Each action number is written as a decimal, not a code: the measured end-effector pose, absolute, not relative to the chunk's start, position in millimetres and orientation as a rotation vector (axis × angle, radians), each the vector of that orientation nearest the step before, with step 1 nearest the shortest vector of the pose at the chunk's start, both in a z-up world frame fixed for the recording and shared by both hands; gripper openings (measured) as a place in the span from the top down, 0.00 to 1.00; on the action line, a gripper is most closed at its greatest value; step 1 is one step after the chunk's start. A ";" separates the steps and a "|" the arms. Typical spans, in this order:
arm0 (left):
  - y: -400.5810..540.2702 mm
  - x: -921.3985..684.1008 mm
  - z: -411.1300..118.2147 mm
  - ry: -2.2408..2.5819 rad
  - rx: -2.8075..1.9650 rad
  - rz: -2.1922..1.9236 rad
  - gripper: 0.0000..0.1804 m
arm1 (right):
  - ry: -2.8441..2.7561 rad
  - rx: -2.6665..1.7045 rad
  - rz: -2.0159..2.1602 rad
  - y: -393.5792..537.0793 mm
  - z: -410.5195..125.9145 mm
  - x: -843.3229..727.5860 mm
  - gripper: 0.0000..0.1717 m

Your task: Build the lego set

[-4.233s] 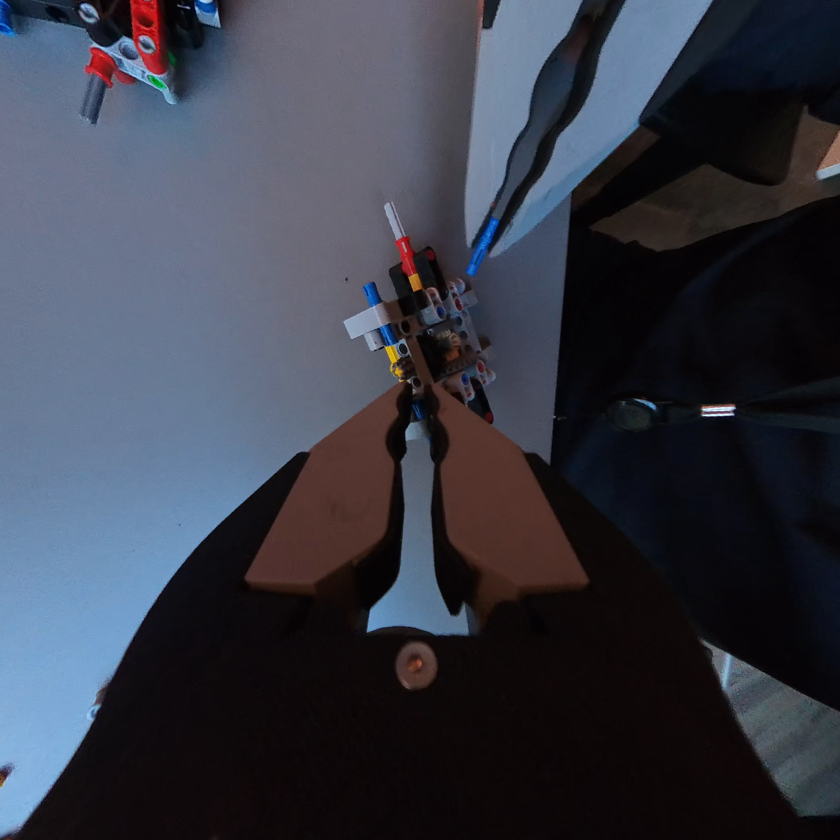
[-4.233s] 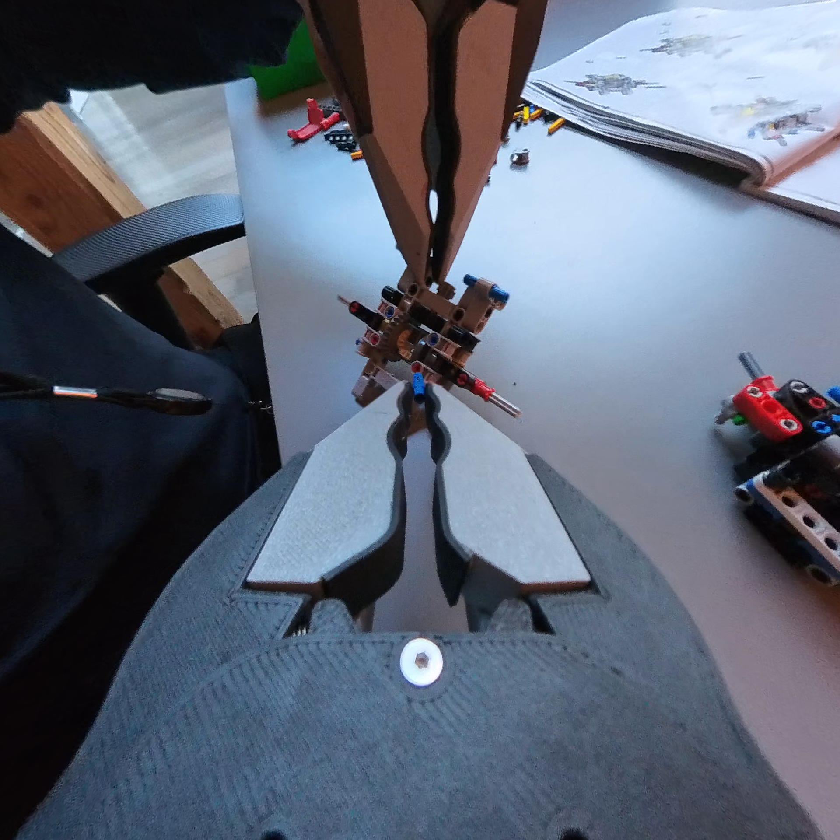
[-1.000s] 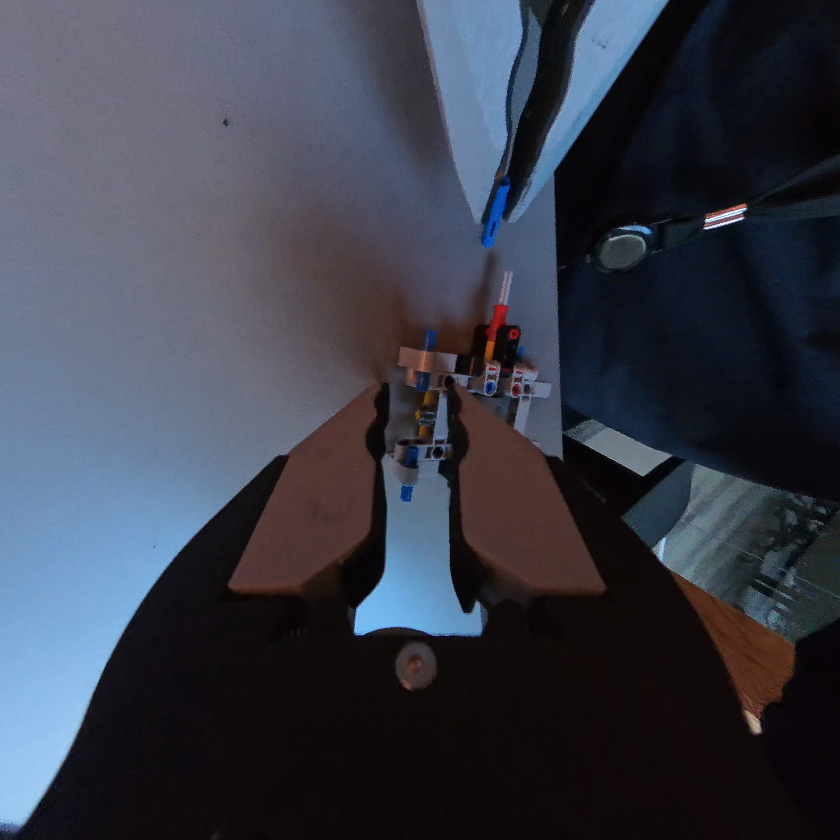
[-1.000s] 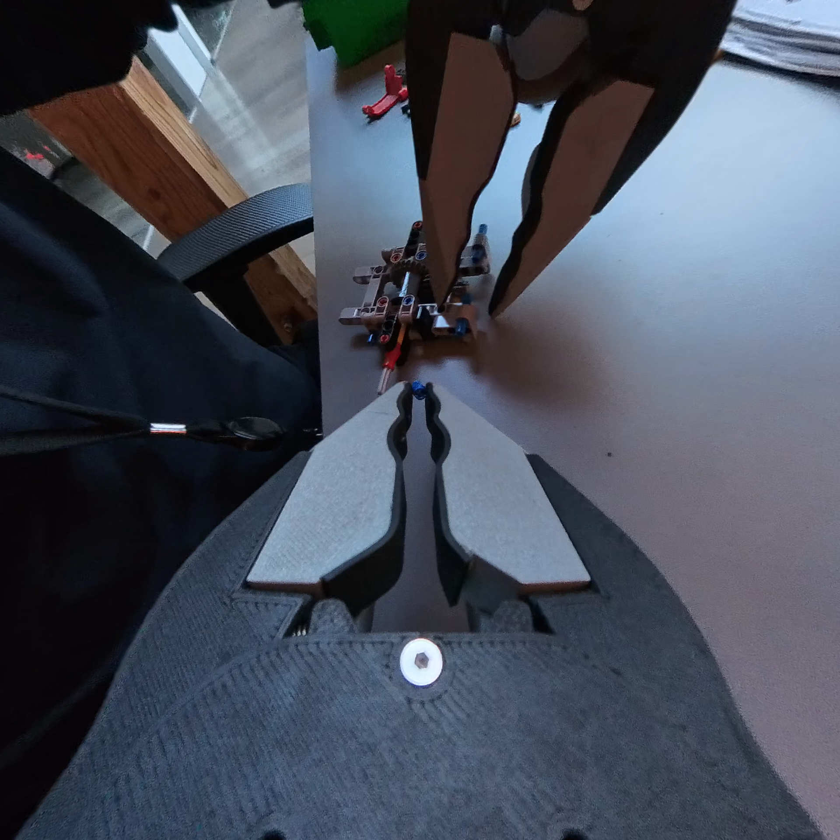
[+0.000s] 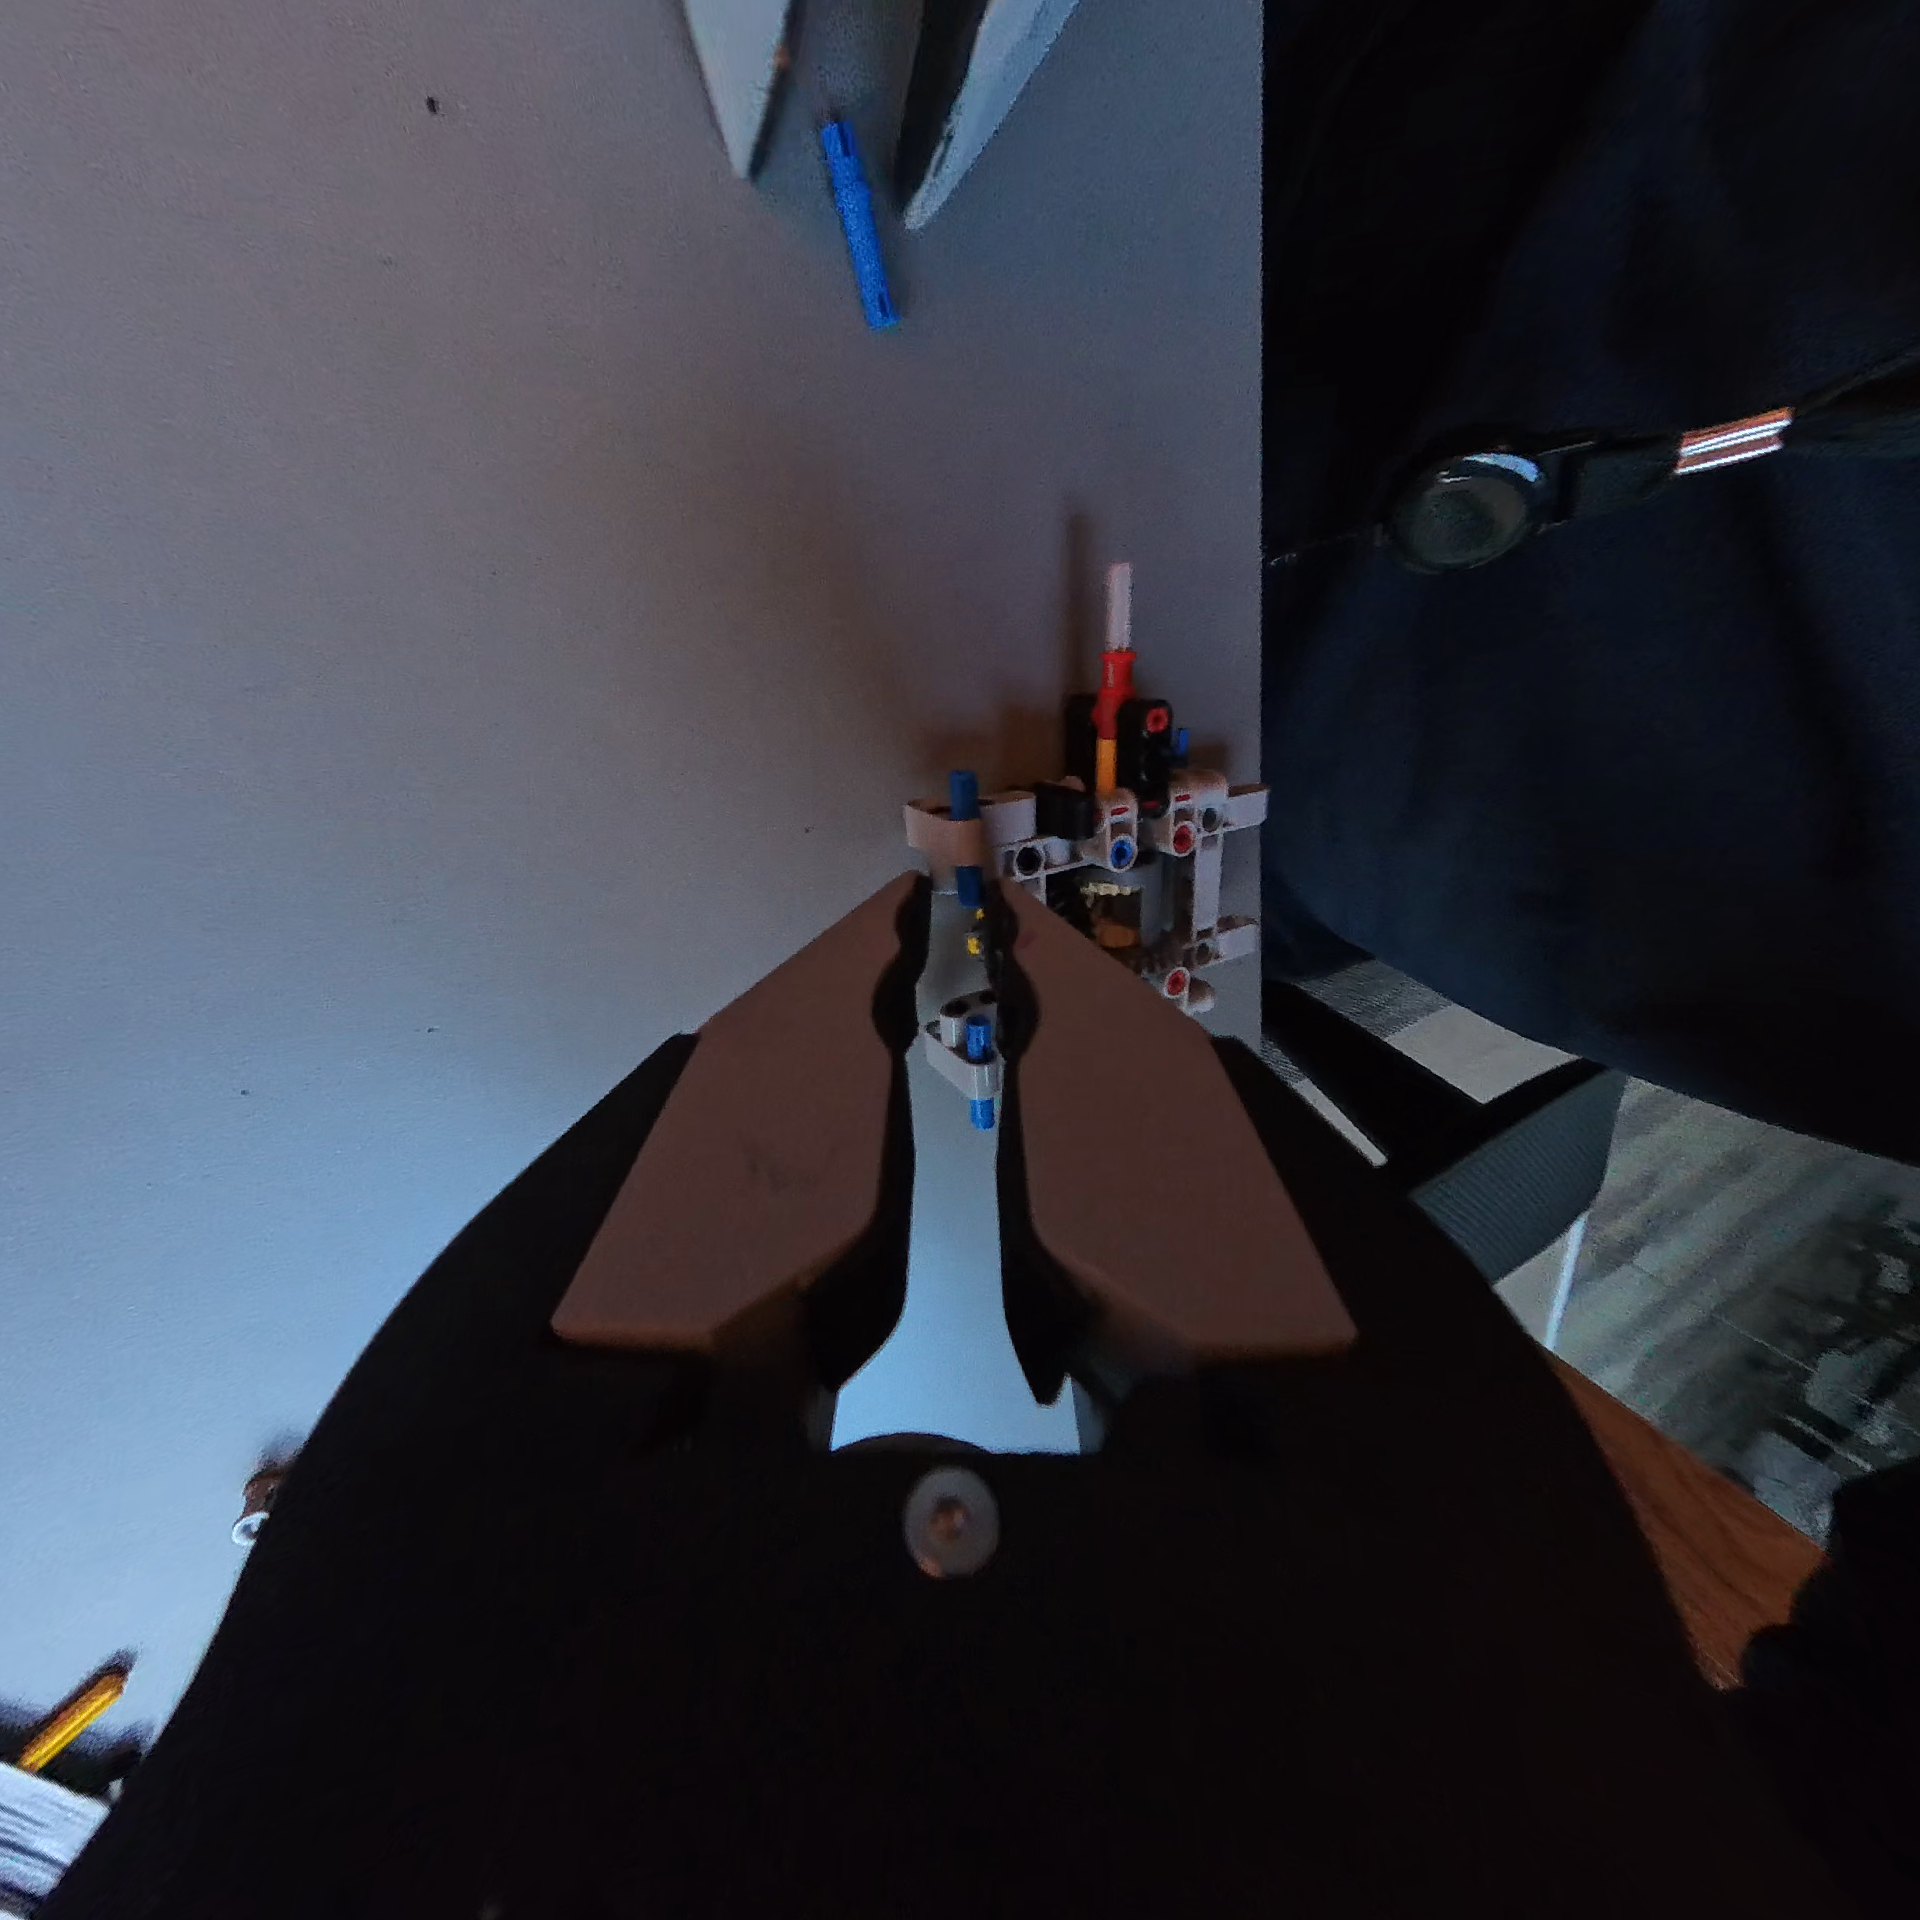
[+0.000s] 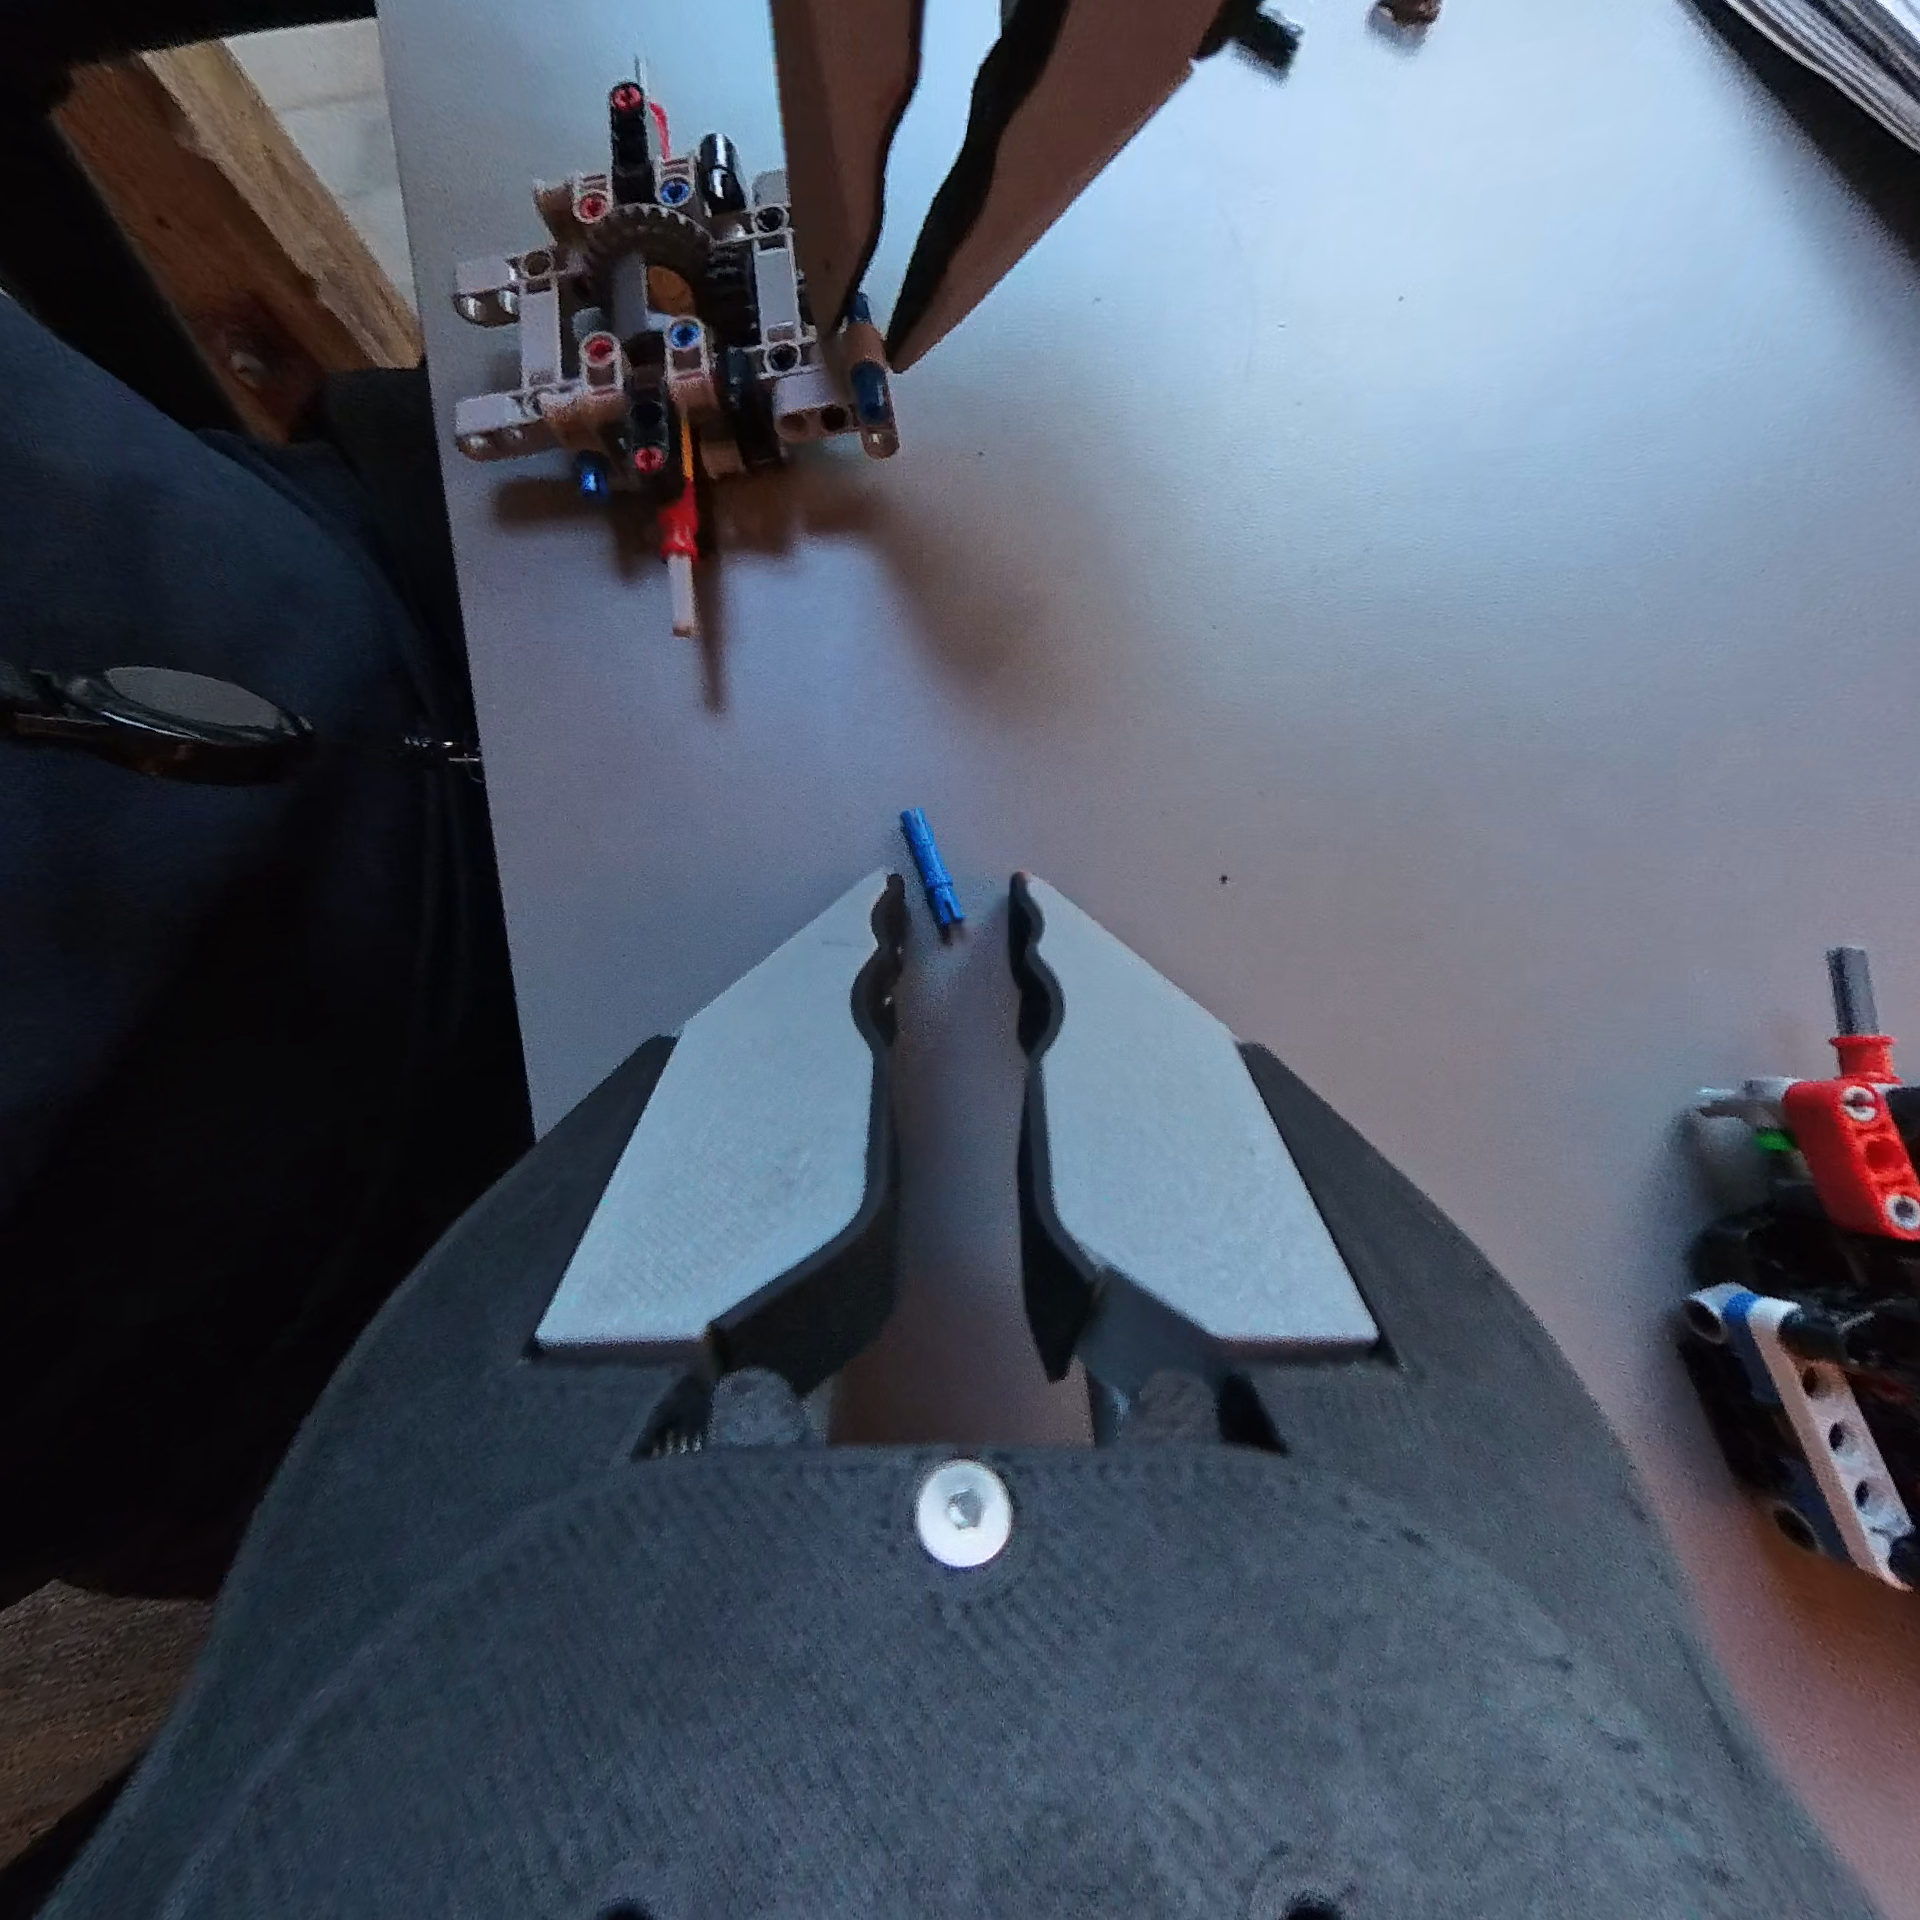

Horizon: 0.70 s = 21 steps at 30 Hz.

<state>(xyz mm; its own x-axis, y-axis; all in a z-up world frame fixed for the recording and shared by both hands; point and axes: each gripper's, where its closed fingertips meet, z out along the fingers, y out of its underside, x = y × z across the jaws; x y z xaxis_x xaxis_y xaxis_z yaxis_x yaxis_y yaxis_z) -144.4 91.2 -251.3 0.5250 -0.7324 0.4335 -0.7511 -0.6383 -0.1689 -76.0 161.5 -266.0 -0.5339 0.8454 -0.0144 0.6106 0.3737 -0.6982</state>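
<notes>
1. Two brown fingers of the left gripper (image 5: 961, 894) nearly together, clamped on a thin grey arm with a blue peg at one end of the brick assembly (image 5: 1117, 842); grip seen from the far side in the right wrist view (image 6: 862, 343), tips pinching that same end.
2. Assembly resting flat on the grey table (image 5: 416, 623), right at the table edge beside the person's dark clothing (image 5: 1558, 779); held end being the one farther from that edge.
3. Probably light and rigid, yet only snapped together: gears, pegs and a red-and-white axle (image 6: 681, 561) sticking out, likely to pop loose or bend under a side load. Best taken by the grey frame beams rather than by the protruding pegs.
4. Grey fingers of the right gripper (image 6: 951, 883) apart, gripping nothing; loose blue pin (image 6: 932, 868) lying on the table between and just ahead of the tips, neither pad touching it.
5. Pin small, hard and smooth; apt to roll or squirt out unless pinched squarely across its middle.
6. Farther right, well apart, a second brick assembly (image 6: 1818, 1299) in red, black and white; printed booklet (image 6: 1829, 62) at the far right corner.
</notes>
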 end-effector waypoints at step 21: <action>115.0 -146.6 -193.8 -1.347 3.111 0.181 0.96 | -1.810 -1.605 1.983 107.4 -189.9 -133.1 0.78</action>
